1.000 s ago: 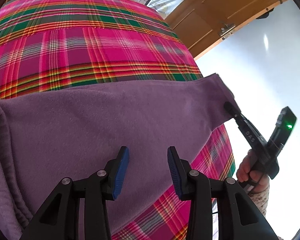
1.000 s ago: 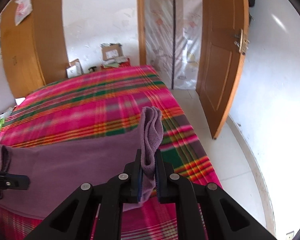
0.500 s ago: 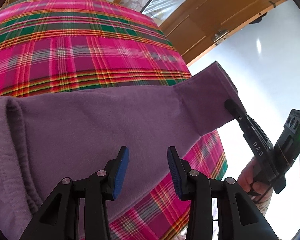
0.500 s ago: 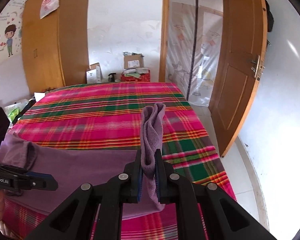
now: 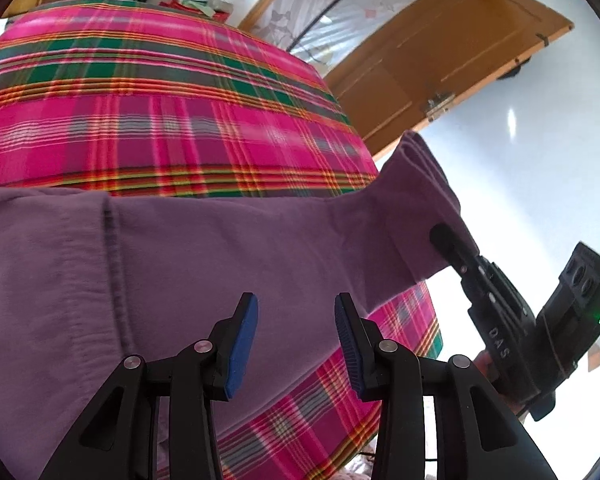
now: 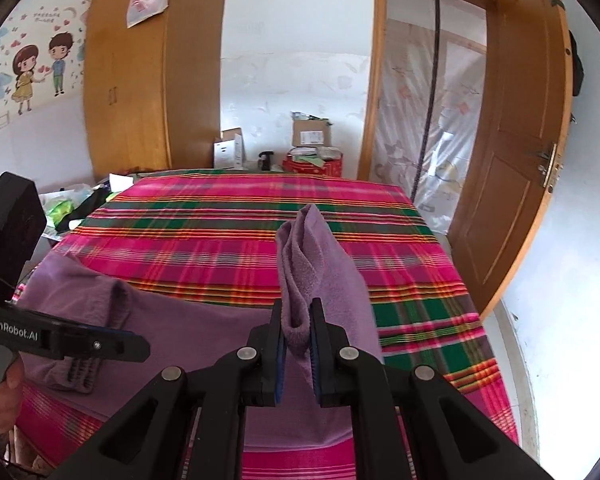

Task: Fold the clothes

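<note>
A purple fleece garment lies spread across the near part of a bed with a pink, green and yellow plaid cover. My right gripper is shut on one narrow end of it, and that end stands up above the jaws as a folded flap. The left wrist view shows the same gripper at the right, holding that end off the bed. My left gripper is open just over the garment's middle, with nothing between its blue pads. From the right wrist view it sits at the left above bunched purple cloth.
An open wooden door and a doorway with a plastic curtain lie right of the bed. A wardrobe and cardboard boxes stand beyond it. Clutter is piled at the bed's left side. White floor runs along the right.
The right gripper has risen and carried the purple end up and inward. The left gripper has slid along the garment, bringing a seam into view at the left. Neither grip has changed.
</note>
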Action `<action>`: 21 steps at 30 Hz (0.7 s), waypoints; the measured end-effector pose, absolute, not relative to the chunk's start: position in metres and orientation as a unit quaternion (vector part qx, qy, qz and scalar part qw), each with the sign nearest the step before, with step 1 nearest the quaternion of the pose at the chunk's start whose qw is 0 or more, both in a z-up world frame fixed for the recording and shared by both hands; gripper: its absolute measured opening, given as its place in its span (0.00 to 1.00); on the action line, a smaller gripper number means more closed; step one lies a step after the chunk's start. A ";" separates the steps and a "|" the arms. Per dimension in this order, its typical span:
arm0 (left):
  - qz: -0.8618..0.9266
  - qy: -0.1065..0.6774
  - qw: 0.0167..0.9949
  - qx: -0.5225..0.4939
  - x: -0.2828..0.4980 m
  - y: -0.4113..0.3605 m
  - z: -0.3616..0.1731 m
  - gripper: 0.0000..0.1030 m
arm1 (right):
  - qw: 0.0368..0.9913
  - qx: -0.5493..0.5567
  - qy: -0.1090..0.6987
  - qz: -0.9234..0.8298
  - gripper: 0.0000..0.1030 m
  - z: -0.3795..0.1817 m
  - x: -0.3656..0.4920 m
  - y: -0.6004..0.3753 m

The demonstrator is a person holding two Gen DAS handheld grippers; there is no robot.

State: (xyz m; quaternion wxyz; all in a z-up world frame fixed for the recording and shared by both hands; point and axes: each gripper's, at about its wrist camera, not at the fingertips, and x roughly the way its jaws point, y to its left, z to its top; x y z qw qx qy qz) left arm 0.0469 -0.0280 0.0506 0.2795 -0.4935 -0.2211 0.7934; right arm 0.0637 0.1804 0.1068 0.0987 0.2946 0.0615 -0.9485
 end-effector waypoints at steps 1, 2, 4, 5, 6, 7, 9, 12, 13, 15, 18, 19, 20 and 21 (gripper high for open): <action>0.795 -0.224 0.277 -0.491 0.047 -0.032 0.051 0.40 | 0.104 0.294 0.063 -0.948 0.10 0.107 0.065 0.176; 0.795 -0.229 0.276 -0.489 0.048 -0.036 0.051 0.40 | 0.110 0.293 0.064 -0.948 0.10 0.108 0.066 0.169; 0.797 -0.237 0.272 -0.485 0.049 -0.044 0.052 0.40 | 0.122 0.292 0.067 -0.946 0.10 0.107 0.068 0.158; 0.798 -0.240 0.270 -0.483 0.050 -0.048 0.052 0.40 | 0.127 0.291 0.069 -0.946 0.10 0.107 0.069 0.152; 0.798 -0.242 0.268 -0.482 0.051 -0.052 0.052 0.40 | 0.132 0.291 0.071 -0.945 0.10 0.107 0.070 0.147; 0.799 -0.245 0.265 -0.480 0.052 -0.055 0.052 0.40 | 0.138 0.292 0.073 -0.944 0.10 0.107 0.072 0.142; 0.801 -0.251 0.261 -0.477 0.052 -0.063 0.052 0.40 | 0.150 0.294 0.078 -0.941 0.10 0.104 0.073 0.131; 0.803 -0.259 0.257 -0.471 0.054 -0.073 0.054 0.40 | 0.166 0.298 0.088 -0.936 0.10 0.100 0.074 0.115; 0.804 -0.260 0.256 -0.469 0.055 -0.075 0.055 0.40 | 0.171 0.301 0.091 -0.934 0.10 0.098 0.075 0.111; 0.806 -0.264 0.252 -0.467 0.059 -0.081 0.056 0.40 | 0.179 0.307 0.096 -0.930 0.10 0.092 0.077 0.103; 0.807 -0.269 0.247 -0.464 0.062 -0.089 0.055 0.40 | 0.190 0.321 0.093 -0.923 0.10 0.081 0.077 0.093; 0.807 -0.273 0.244 -0.463 0.062 -0.092 0.054 0.40 | 0.192 0.326 0.093 -0.921 0.10 0.077 0.076 0.091; 0.808 -0.277 0.240 -0.462 0.062 -0.095 0.054 0.40 | 0.194 0.331 0.092 -0.919 0.10 0.072 0.076 0.088; 0.808 -0.277 0.238 -0.463 0.061 -0.096 0.053 0.40 | 0.196 0.337 0.091 -0.917 0.10 0.068 0.075 0.086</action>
